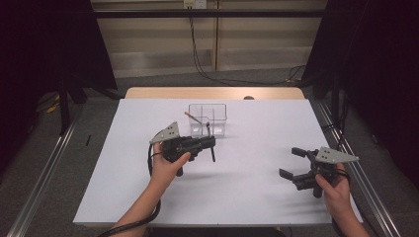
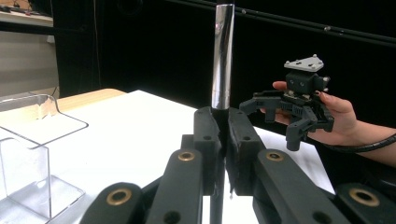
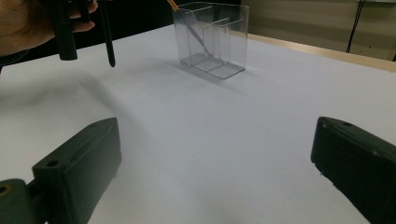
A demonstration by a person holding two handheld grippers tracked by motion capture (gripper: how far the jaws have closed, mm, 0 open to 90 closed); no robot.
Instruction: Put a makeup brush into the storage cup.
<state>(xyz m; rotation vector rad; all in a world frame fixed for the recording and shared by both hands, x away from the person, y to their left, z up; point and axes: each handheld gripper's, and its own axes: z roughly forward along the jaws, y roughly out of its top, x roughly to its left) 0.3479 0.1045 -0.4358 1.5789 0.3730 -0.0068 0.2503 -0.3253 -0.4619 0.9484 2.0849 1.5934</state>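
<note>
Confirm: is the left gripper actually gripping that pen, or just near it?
Touching. The left gripper view shows the left gripper with both jaws closed against the pen, no gap either side.

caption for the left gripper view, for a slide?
Left gripper clamps a slim, shiny dark pen upright beside the clear plastic divided organizer; right gripper hangs open beyond.

A white-topped table (image 1: 257, 197) is spreading across the middle of the high view, with a strip of bare wood (image 1: 163, 93) showing along its 12 o'clock edge. A clear plastic organiser (image 1: 208, 120) with compartments is standing upright on the white surface toward 12 o'clock of the table's centre, a thin wooden-tipped stick (image 1: 192, 116) leaning inside it.
</note>
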